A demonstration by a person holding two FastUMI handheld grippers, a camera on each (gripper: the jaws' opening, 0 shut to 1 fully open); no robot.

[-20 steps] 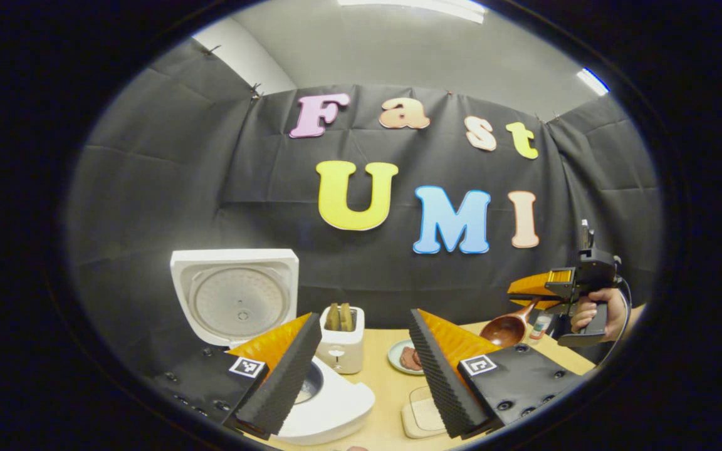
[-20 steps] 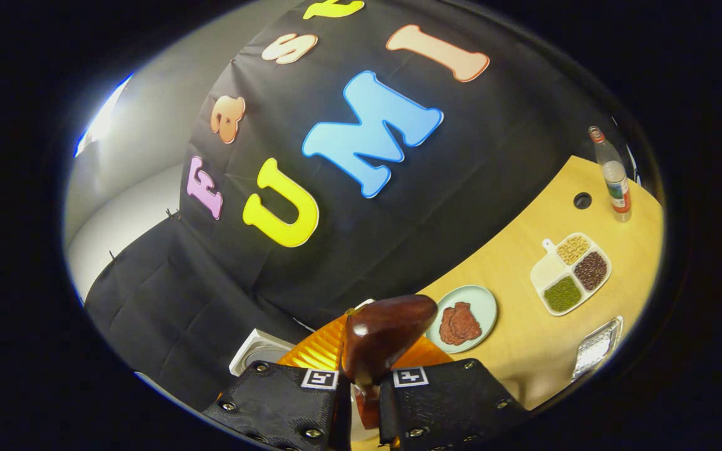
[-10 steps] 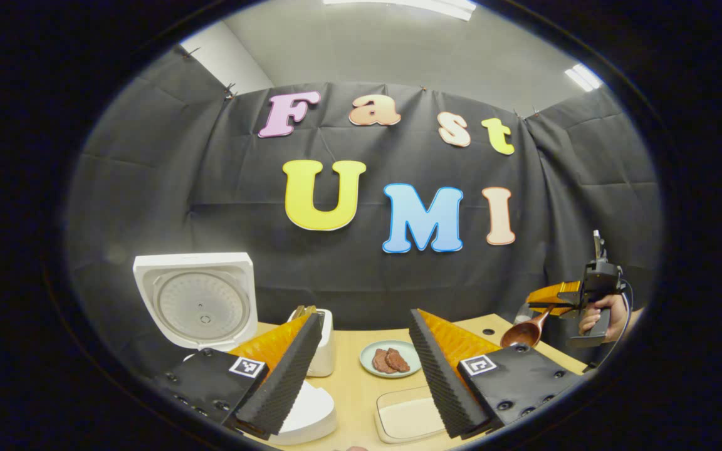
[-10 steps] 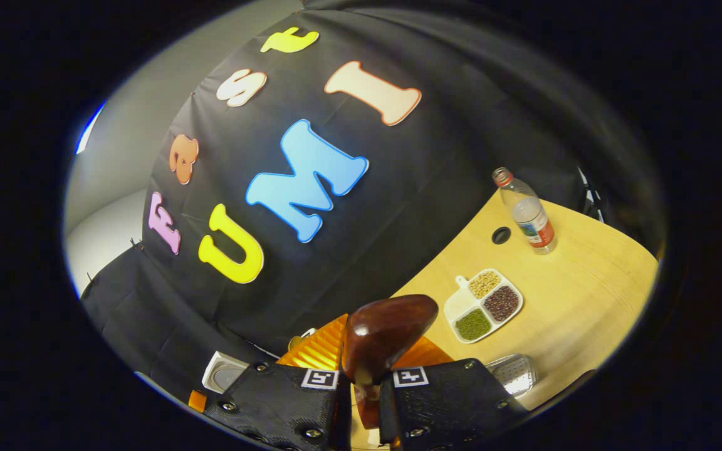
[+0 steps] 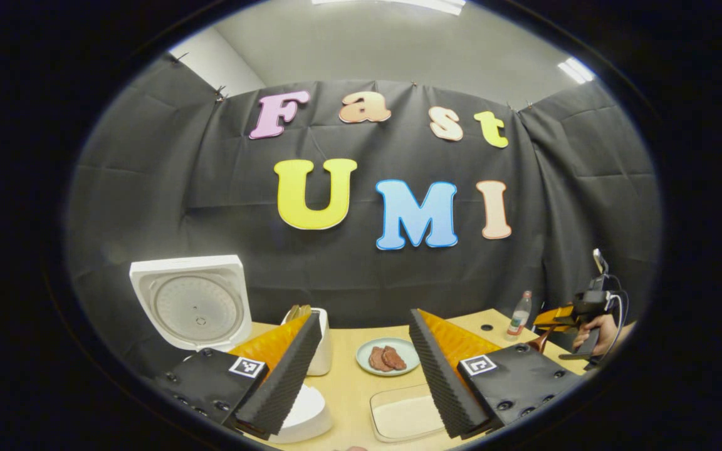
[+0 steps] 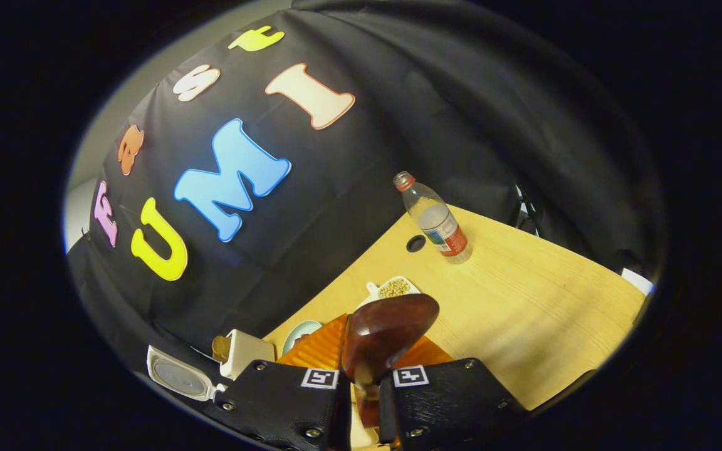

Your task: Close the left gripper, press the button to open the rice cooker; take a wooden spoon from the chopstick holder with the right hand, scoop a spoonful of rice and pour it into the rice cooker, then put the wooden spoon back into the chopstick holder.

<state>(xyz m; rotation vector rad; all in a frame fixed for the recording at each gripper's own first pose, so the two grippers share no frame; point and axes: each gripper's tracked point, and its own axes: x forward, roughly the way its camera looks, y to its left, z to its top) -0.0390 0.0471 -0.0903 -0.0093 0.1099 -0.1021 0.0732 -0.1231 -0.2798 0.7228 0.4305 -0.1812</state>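
Observation:
The white rice cooker (image 5: 301, 416) stands with its lid (image 5: 192, 304) up at the left, partly behind my left finger. My left gripper (image 5: 364, 369) is open and holds nothing. Behind it the white chopstick holder (image 5: 321, 347) has utensils sticking out. A shallow tray of white rice (image 5: 405, 413) lies between my fingers. Far right, a hand holds the right gripper (image 5: 571, 313) low over the table. In the right gripper view, my right gripper (image 6: 362, 388) is shut on the handle of the dark wooden spoon (image 6: 386, 332), bowl forward. The cooker lid (image 6: 176, 376) and chopstick holder (image 6: 245, 351) lie far left.
A pale plate with brown meat (image 5: 388, 357) sits mid-table. A water bottle (image 6: 436, 219) stands near a round hole (image 6: 415, 243) in the wooden table (image 6: 524, 313). A divided dish with beans (image 6: 392, 288) peeks out behind the spoon.
The right gripper with the spoon has swung right and lower, away from the cooker. The left gripper has drawn back, so the cooker sits farther left and the rice tray shows more.

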